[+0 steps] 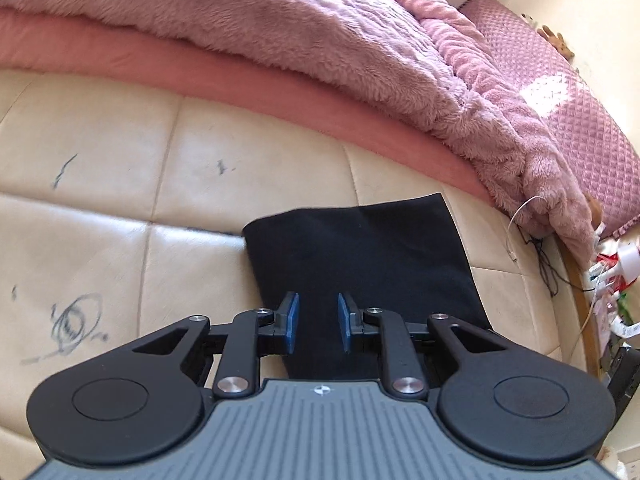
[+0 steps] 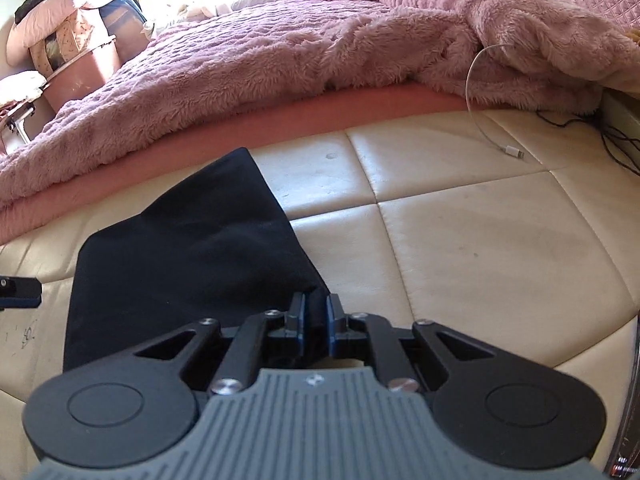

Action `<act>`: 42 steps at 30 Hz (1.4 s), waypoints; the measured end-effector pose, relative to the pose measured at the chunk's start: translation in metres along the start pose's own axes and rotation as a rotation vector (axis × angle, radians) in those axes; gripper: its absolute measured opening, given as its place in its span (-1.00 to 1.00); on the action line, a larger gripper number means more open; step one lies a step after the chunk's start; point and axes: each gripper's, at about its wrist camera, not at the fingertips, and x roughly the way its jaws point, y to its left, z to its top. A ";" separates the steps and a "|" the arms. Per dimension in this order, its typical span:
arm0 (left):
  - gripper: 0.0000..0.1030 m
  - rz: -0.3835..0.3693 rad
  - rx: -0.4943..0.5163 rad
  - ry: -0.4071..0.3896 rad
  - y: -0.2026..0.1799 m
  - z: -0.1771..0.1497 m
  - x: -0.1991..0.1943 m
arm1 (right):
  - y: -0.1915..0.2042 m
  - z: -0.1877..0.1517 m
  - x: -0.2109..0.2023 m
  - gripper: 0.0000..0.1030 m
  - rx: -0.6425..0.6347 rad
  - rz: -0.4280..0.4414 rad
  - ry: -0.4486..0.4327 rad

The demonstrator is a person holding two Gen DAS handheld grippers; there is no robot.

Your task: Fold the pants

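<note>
The black pants [image 1: 360, 264] lie flat on a cream, leather-like padded ledge [image 1: 120, 208] stitched into large square panels, which runs along the side of a bed. The padding is scuffed and marked with dark pen scribbles [image 1: 76, 324], one of them a loose oval doodle. Just past the far end of the cloth, a pink mattress edge [image 1: 248, 80] rises, and a fluffy mauve blanket [image 1: 280, 16] spills over it in heavy folds.

The left gripper [image 1: 318, 322] hovers over the near part of the pants, its blue-padded fingers [image 1: 291, 322] spread apart with only dark fabric visible between them and nothing pinched. The right gripper [image 2: 316, 322] is at the right near corner of the pants [image 2: 192, 248], its fingers drawn close together with a fold of black cloth caught between them.

To the right on the ledge, a white charging cable [image 2: 476, 96] loops down from the blanket, its plug resting on the cream padding, and thin black wires [image 2: 612, 136] trail beside it. A quilted pink headboard [image 1: 560, 92] stands behind the blanket. In the far corner of the room sits a pink bin [image 2: 88, 64] piled with pillows and clothes, with bright sun on the wall behind it.
</note>
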 end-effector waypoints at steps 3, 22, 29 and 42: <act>-0.59 -0.010 0.024 -0.011 -0.007 0.007 0.019 | -0.006 -0.001 0.013 -0.89 0.002 0.001 0.018; -0.86 0.190 0.075 -0.071 0.003 0.039 0.047 | -0.029 0.004 0.027 -0.82 0.096 0.101 0.078; -0.68 0.113 -0.003 -0.058 0.022 0.023 0.002 | -0.032 0.031 0.003 -0.51 0.060 0.100 0.016; 0.08 -0.116 -0.289 0.039 0.050 -0.041 0.017 | -0.038 0.058 0.072 -0.01 0.103 0.340 0.202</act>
